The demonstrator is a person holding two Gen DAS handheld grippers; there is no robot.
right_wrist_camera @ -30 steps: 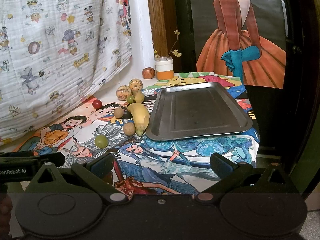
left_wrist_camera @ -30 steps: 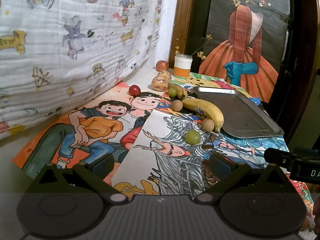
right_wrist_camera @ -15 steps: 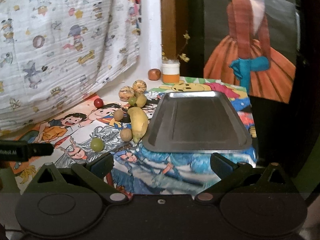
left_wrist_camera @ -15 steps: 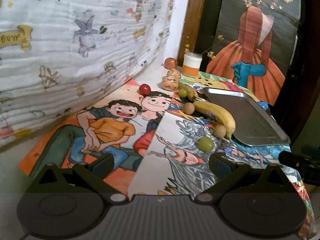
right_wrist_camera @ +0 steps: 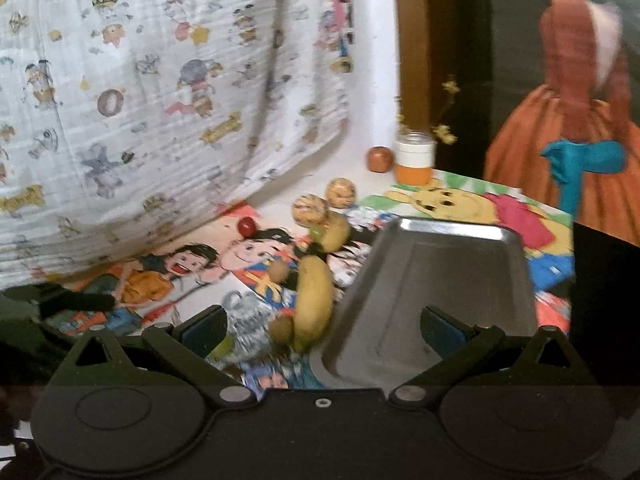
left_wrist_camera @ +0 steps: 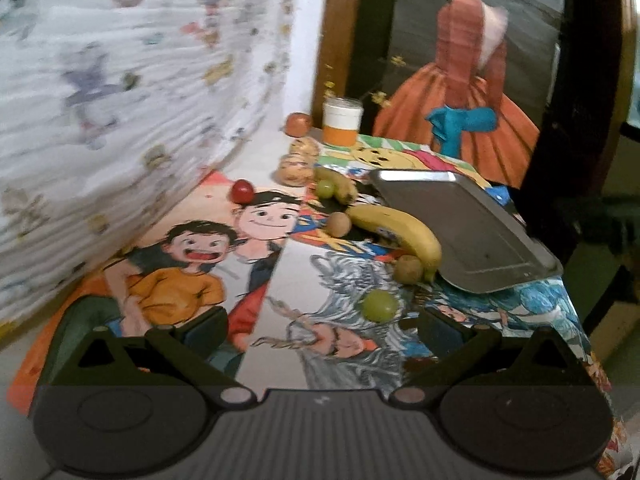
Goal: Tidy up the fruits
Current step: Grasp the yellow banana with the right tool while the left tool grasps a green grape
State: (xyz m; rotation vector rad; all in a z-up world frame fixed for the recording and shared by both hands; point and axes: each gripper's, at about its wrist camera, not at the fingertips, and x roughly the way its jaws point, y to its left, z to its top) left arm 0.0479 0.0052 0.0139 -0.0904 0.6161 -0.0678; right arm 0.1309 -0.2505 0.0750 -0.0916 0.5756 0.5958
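A yellow banana [left_wrist_camera: 396,232] lies left of an empty metal tray [left_wrist_camera: 472,236] on the cartoon-covered table. Around it lie a green grape [left_wrist_camera: 378,306], two brown round fruits [left_wrist_camera: 409,269], a second small banana [left_wrist_camera: 338,186] with a green grape [left_wrist_camera: 325,189], a red fruit [left_wrist_camera: 242,191], two striped round fruits [left_wrist_camera: 296,170] and a reddish apple [left_wrist_camera: 298,124]. My left gripper [left_wrist_camera: 320,328] is open and empty, short of the near green grape. My right gripper [right_wrist_camera: 324,326] is open and empty, just before the banana [right_wrist_camera: 314,304] and the tray [right_wrist_camera: 452,292].
A white and orange jar [left_wrist_camera: 342,120] stands at the back by the wooden frame. A printed cloth [left_wrist_camera: 120,100] hangs along the left. The table edge drops off right of the tray. The left gripper's body [right_wrist_camera: 60,304] shows at the left of the right wrist view.
Both grippers have moved forward toward the fruit. The right gripper has closed in on the banana and tray. Both stay open.
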